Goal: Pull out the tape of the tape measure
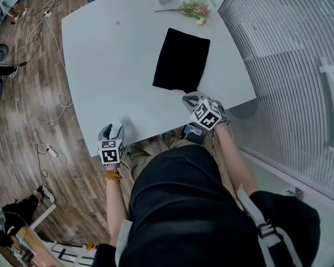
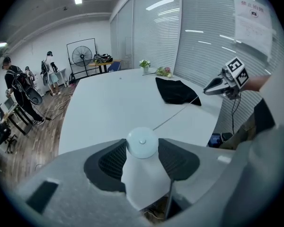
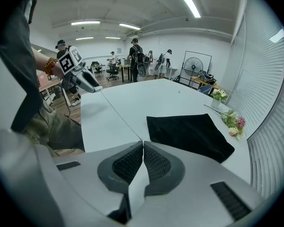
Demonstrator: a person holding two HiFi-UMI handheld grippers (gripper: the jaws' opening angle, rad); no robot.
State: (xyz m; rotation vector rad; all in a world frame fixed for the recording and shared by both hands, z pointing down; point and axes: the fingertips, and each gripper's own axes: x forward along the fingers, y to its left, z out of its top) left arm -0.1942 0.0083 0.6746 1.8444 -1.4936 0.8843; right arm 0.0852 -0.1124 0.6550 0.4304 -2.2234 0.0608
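Jaws clamp tape measure left, tape right.

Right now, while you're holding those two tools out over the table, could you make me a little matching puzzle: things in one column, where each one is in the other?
Things
1. round white tape measure case
2. thin pale tape
3. black rectangular cloth
4. pink and white flowers

Places
A. flat on the white table, beside the right gripper
B. at the table's far end
C. clamped in the left gripper's jaws
D. stretched from the left gripper to the right gripper

Pairs: 1-C, 2-D, 3-A, 4-B
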